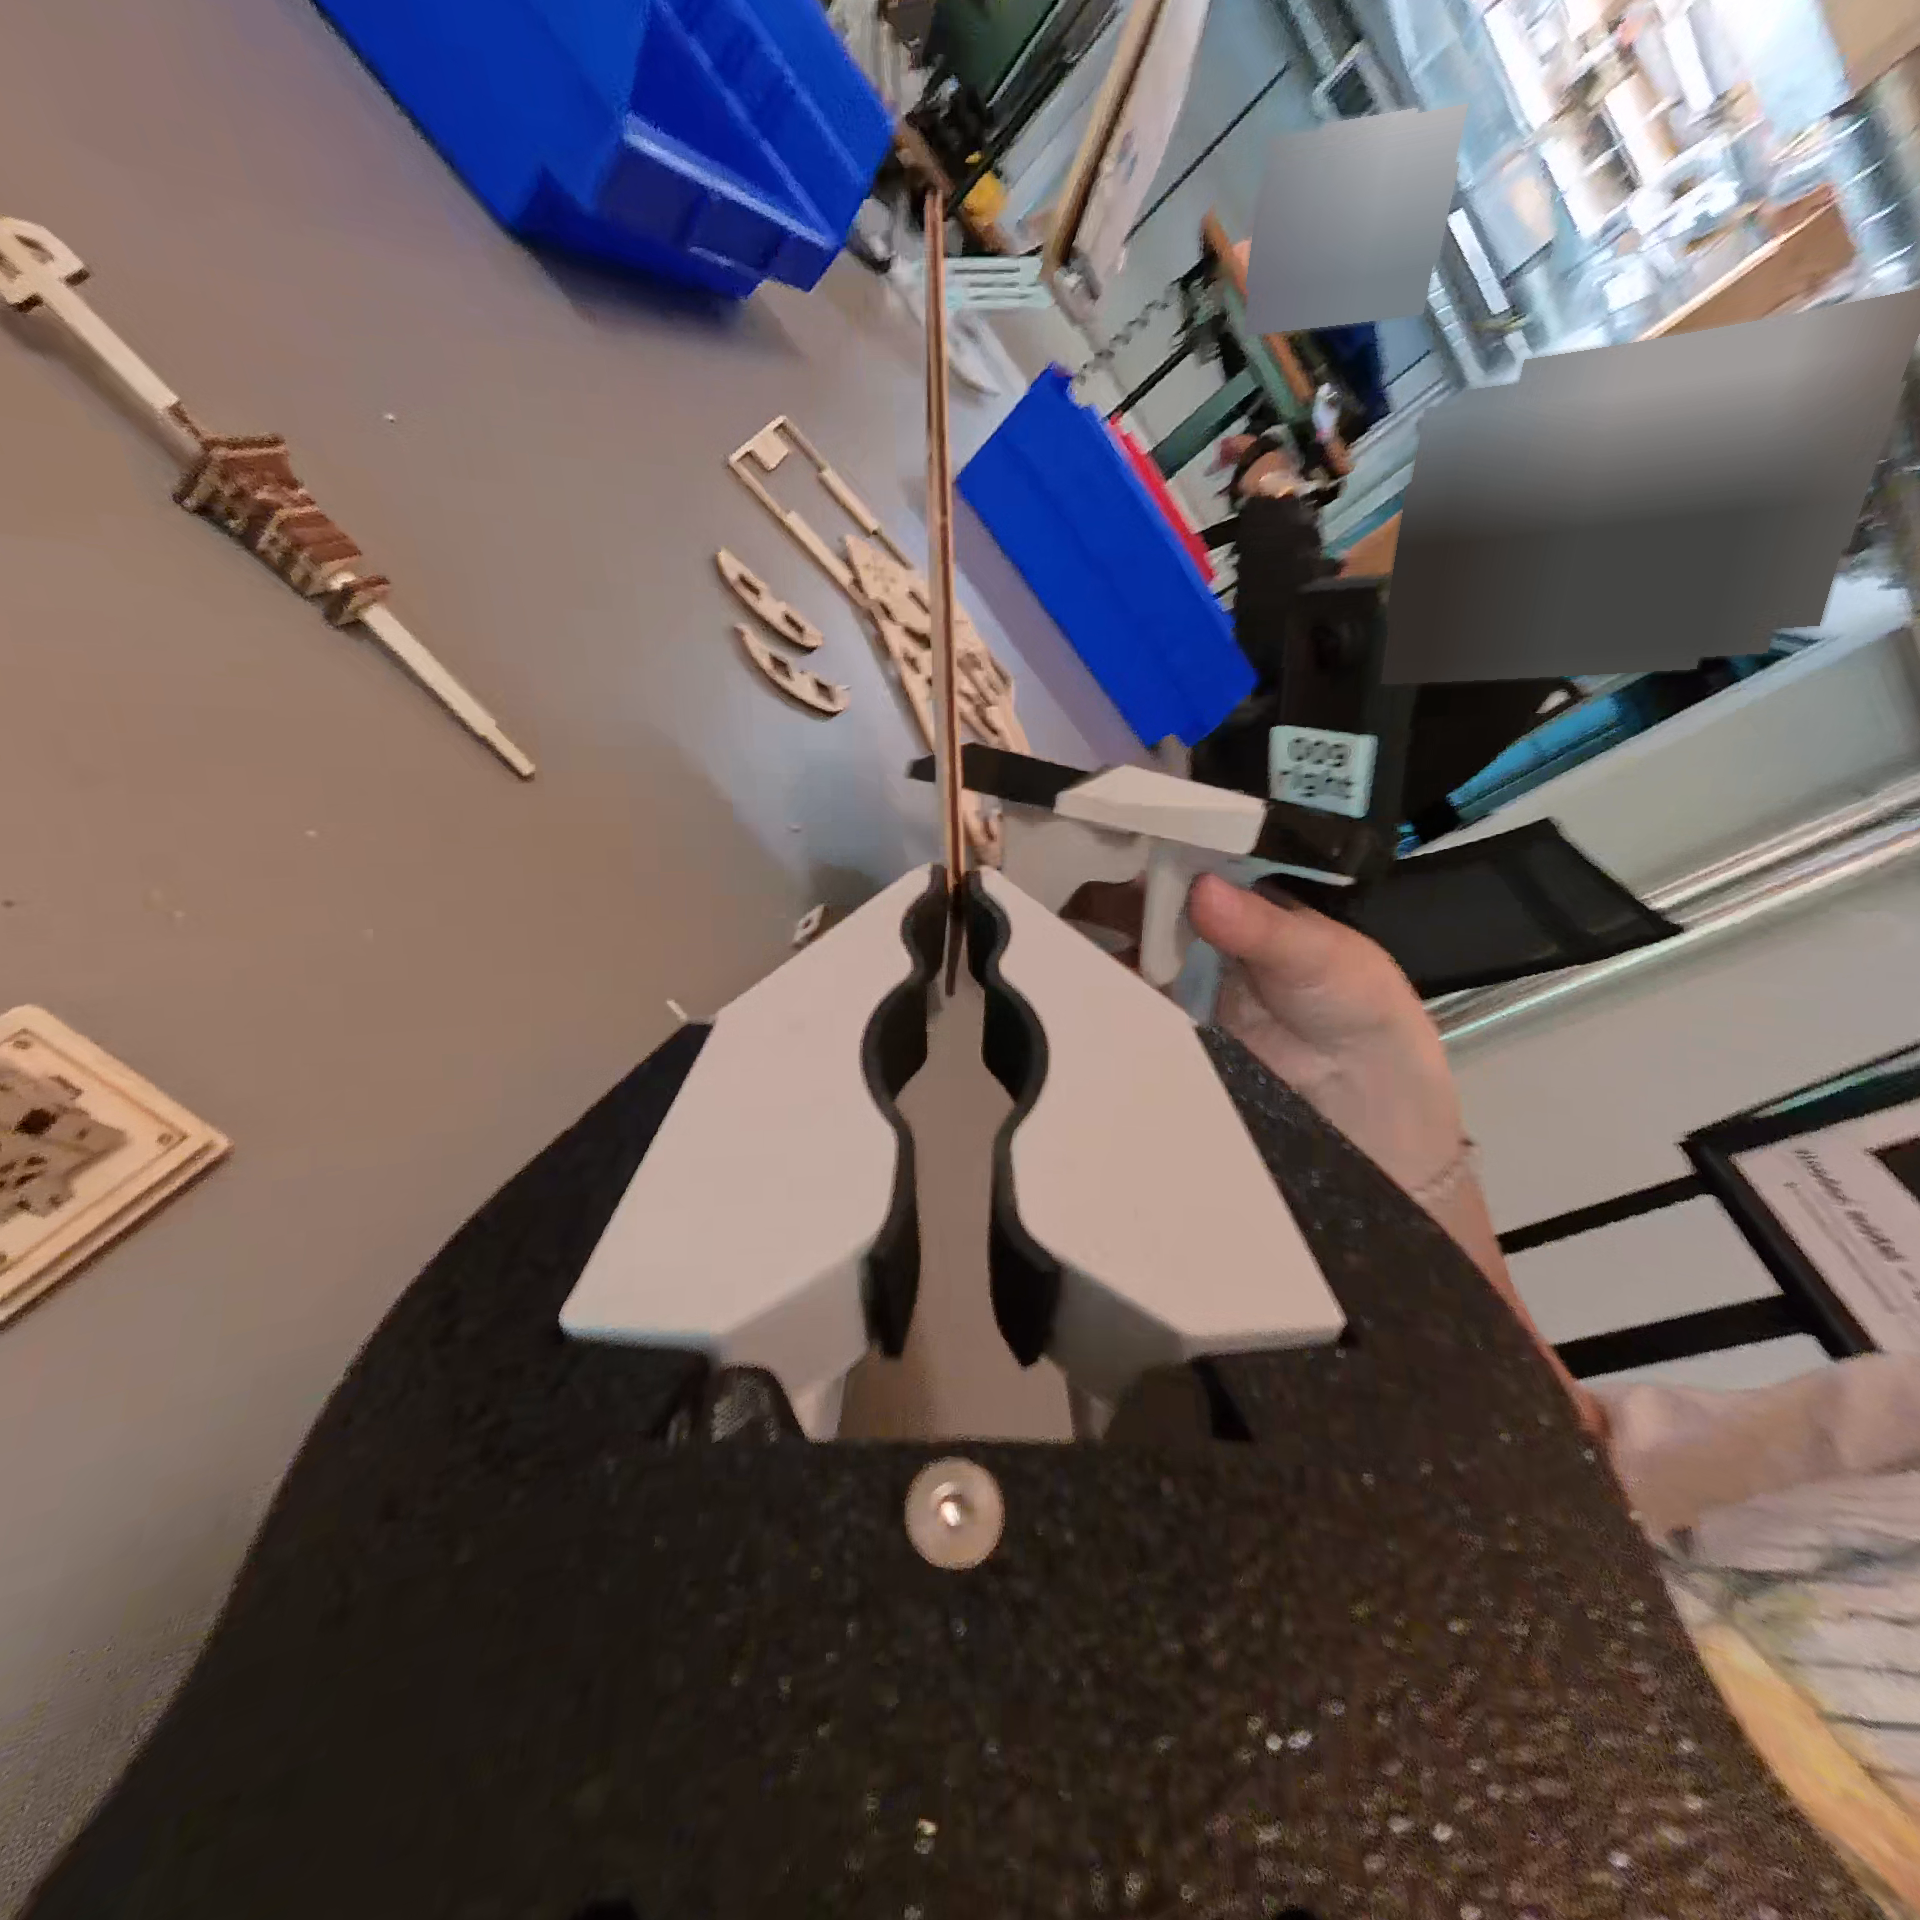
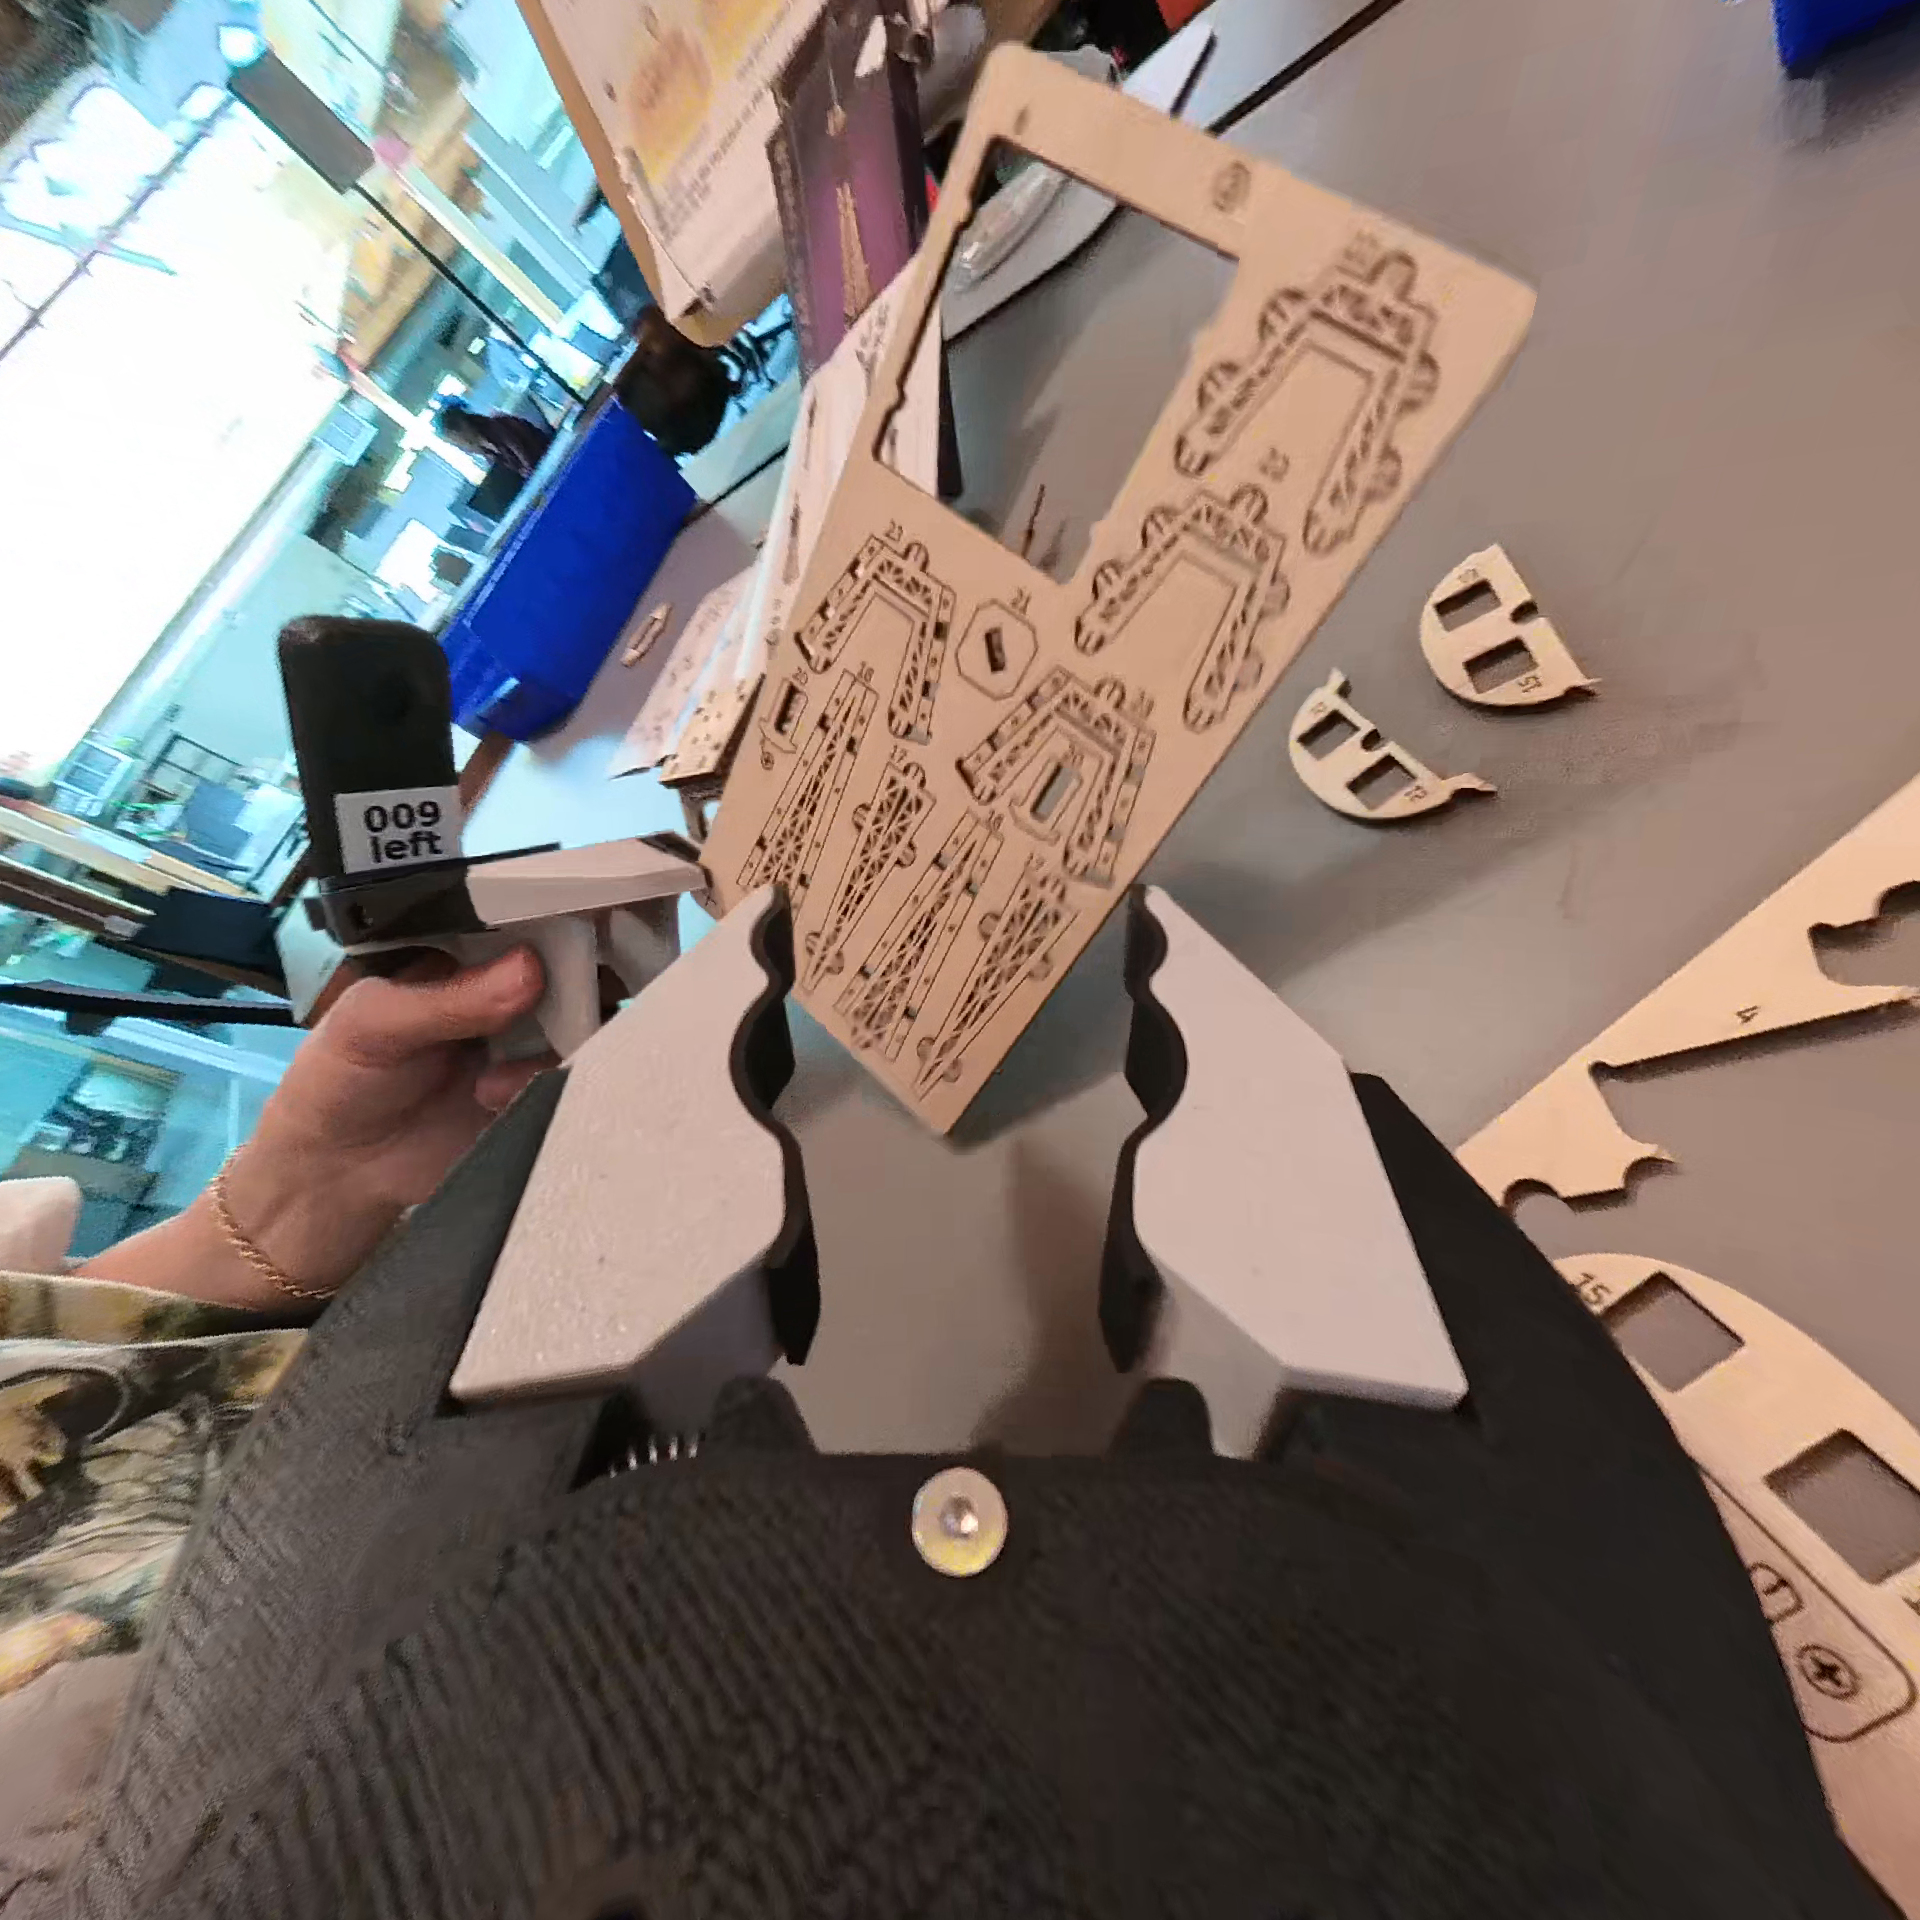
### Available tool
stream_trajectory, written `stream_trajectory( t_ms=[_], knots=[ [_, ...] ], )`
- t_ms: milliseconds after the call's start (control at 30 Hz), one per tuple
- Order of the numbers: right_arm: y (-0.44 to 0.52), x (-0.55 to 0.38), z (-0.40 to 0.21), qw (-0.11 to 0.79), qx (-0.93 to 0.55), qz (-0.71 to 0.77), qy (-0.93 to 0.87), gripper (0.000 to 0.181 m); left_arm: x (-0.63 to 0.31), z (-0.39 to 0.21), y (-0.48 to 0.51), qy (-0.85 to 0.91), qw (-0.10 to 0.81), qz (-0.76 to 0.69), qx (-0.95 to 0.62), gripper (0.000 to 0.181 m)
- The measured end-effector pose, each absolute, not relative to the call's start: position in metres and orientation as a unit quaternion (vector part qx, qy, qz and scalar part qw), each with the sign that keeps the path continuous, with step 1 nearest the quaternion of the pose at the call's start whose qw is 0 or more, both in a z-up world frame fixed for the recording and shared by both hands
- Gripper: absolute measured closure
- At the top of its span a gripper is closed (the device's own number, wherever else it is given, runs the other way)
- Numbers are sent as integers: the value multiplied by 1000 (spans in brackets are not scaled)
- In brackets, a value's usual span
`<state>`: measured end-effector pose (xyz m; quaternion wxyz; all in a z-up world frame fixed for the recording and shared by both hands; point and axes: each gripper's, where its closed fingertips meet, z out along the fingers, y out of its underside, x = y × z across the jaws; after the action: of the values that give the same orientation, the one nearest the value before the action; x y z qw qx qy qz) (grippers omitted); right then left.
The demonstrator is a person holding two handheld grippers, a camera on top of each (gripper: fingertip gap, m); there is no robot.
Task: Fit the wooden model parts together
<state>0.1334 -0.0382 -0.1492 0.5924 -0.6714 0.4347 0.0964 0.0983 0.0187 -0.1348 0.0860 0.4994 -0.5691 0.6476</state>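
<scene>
The work surface is a grey table (image 1: 436, 727) in a workshop, with glazed partitions and shelving blurred in the upper right of the left wrist view. Blue bins (image 1: 665, 135) stand at the upper centre of that view, and a second blue bin (image 1: 1101, 561) lies right of centre. At the left of the frame lies a part-built wooden spire (image 1: 281, 509), well apart from a framed wooden sheet (image 1: 73, 1153) at the lower left edge. Two small curved pieces (image 1: 779, 644) lie near centre, beside other loose cut-outs. The left gripper (image 1: 954, 894) has its fingers closed together on the lower edge of a thin wooden sheet (image 1: 940, 520), seen edge-on and standing up the middle of the frame. In the right wrist view the same sheet (image 2: 1101, 623) shows its face, with lattice parts uncut and a large window at its top; it is held clear of the table, upper centre. The right gripper (image 2: 961, 935) stands with fingers wide apart, the sheet's lower corner just ahead of the gap; contact cannot be confirmed. Two half-round pieces (image 2: 1444, 707) lie on the table at the right, and larger cut sheets (image 2: 1704, 1060) at the lower right.
</scene>
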Motion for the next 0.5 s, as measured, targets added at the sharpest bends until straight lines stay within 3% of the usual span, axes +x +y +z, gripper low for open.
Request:
stream_trajectory(
  t_ms=[233, 500],
  knots=[
    [-20, 121, -120, 667, -611, 162, 394, 104, 86, -103, 29, -489, 162, 705, 486, 181],
    [9, 93, -73, 752, -508, 273, 319, 164, 70, -86, 46, -430, 205, 735, 482, 181]
  ],
)
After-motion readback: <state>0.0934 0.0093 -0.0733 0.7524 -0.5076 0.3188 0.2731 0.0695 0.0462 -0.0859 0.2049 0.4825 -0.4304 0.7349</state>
